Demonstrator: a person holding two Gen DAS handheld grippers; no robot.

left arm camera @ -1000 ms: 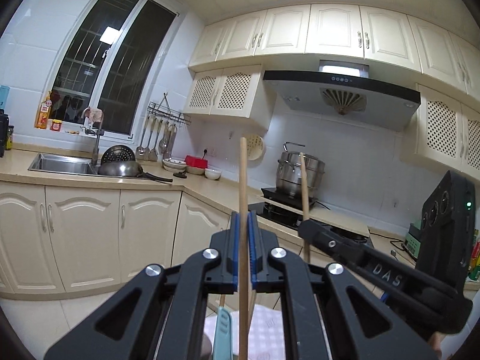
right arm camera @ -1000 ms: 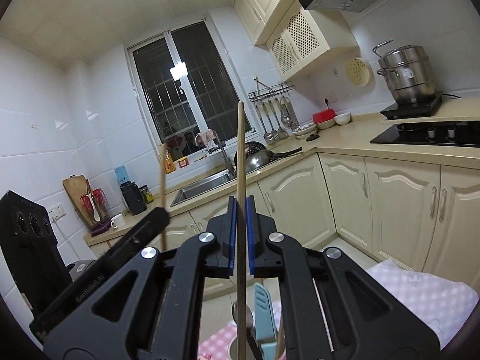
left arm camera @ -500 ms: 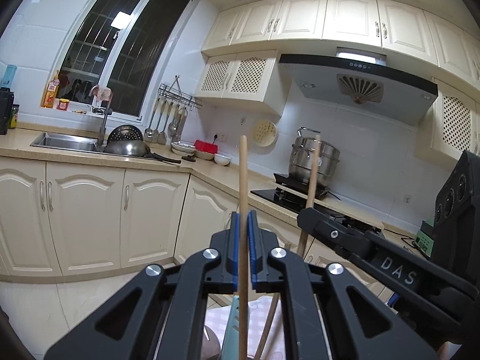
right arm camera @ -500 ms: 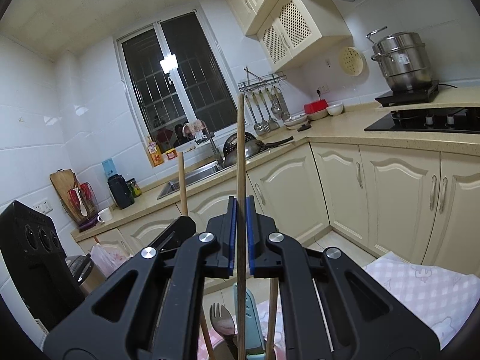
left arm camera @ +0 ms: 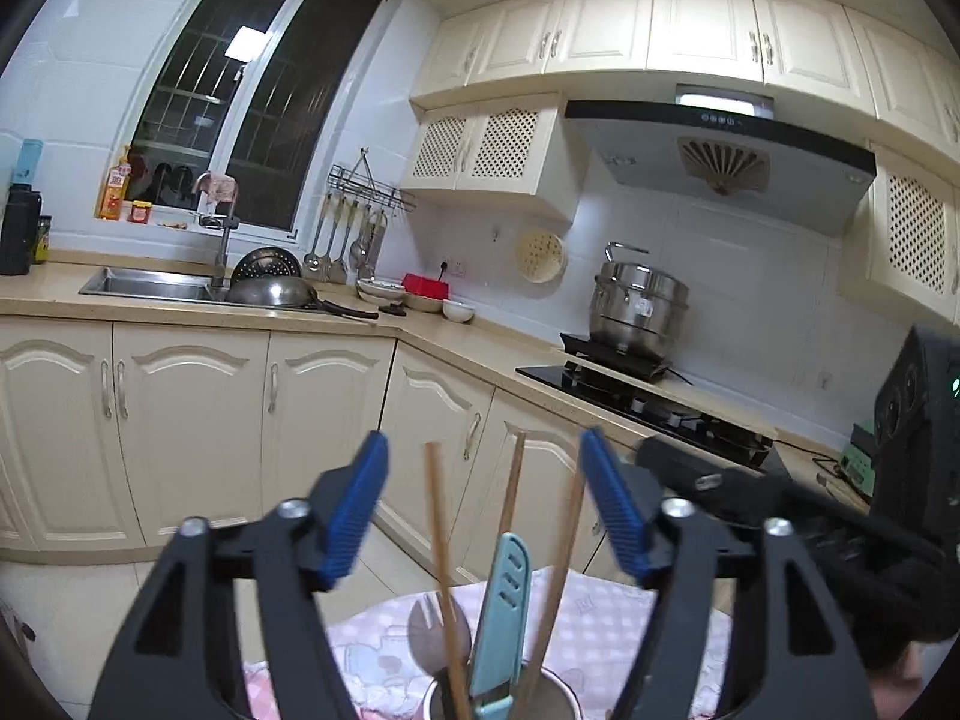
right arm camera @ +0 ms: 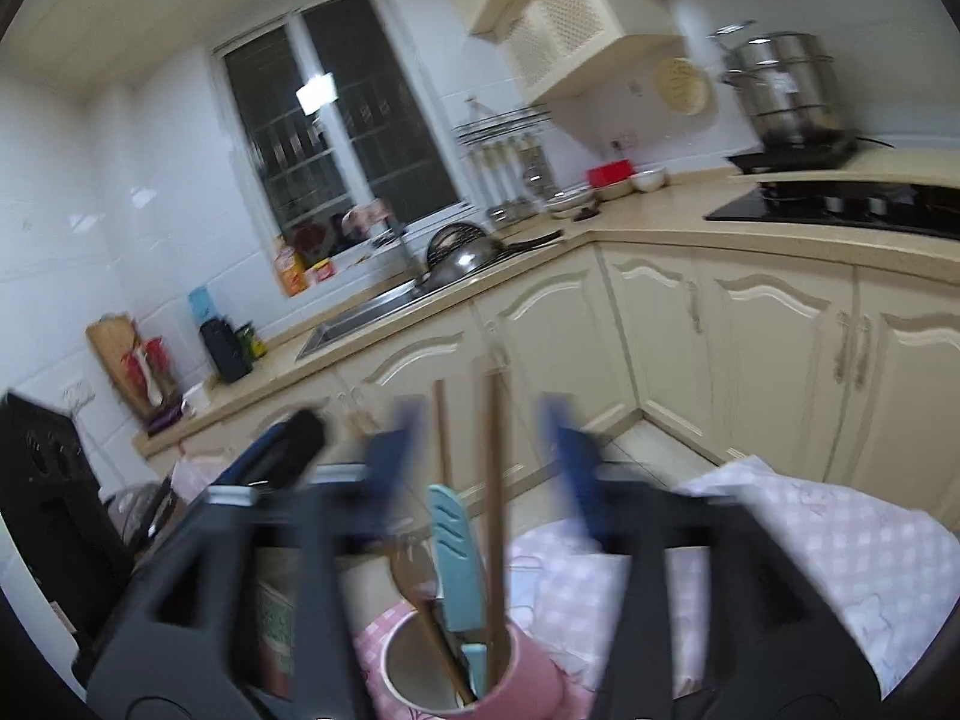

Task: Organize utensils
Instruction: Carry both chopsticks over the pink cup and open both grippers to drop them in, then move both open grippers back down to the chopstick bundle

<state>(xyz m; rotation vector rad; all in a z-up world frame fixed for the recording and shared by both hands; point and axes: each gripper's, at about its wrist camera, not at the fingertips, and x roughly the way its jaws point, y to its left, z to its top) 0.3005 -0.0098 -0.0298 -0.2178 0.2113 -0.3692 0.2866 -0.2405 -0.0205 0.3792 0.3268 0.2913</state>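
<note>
Nearest the right wrist camera, the right gripper (right arm camera: 480, 468) has its blue-padded fingers (right arm camera: 573, 468) spread wide and grips nothing. This view is blurred by motion, so fine contact cannot be confirmed. The left gripper (left arm camera: 483, 516) is likewise wide apart and empty, its blue pads (left arm camera: 354, 516) standing clear on either side of the sticks.

Directly below and between both sets of fingers stands the pink cylindrical utensil cup with a pale inner wall (right arm camera: 534, 669). It rests on the pink-and-white checked cloth (right arm camera: 810, 540). In the cup, long axes near vertical, are the slim wooden chopsticks (right arm camera: 493, 510), a light blue plastic-handled utensil (right arm camera: 456, 564) and a wooden-handled utensil leaning toward the left (right arm camera: 420, 594). The left wrist view also shows a metal fork head (left arm camera: 423, 624) among them.

Governing relation: the chopsticks (left arm camera: 441, 552) rise out of the cup into the gap between the open fingers of each gripper, touching neither pad as far as can be seen. Their upper ends stand at about pad height. Both grippers sit over the cup; neither is clearly nearer.

Judgement: the chopsticks are already seated in the cup, so the next move is probably a straight lift clear, without tipping the sticks.

Beyond, well apart, lie cream cabinet doors (left arm camera: 192, 420), the steel sink (left arm camera: 150, 285) and the steel stockpot (left arm camera: 639, 309).
</note>
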